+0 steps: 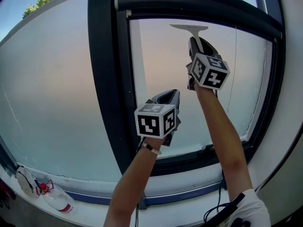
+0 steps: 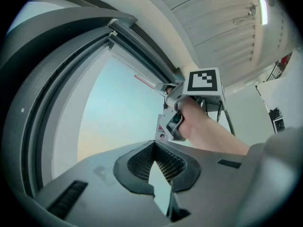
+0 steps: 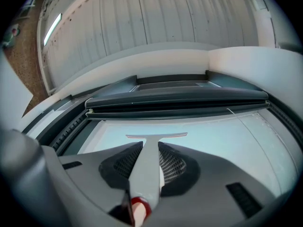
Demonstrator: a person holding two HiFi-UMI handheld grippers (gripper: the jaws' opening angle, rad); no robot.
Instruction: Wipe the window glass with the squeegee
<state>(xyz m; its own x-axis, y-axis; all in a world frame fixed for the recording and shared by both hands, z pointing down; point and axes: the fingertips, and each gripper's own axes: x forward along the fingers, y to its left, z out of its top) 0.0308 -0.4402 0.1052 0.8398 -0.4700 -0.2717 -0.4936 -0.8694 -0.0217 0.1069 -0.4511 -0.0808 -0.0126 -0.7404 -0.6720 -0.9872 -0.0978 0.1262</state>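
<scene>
Head view shows us the window glass (image 1: 161,65) with the squeegee (image 1: 189,28) at its top edge; we judge wiping barely begun, most of the pane left. Our right gripper (image 1: 197,44) clamps its handle just below the blade; our left gripper (image 1: 166,98), closed on nothing, hangs lower left.

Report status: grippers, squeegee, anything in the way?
Right gripper shut on squeegee; left gripper shut, empty. Squeegee high on window glass, just under top frame. Thin cord hangs at pane's right; left gripper low before pane.
</scene>
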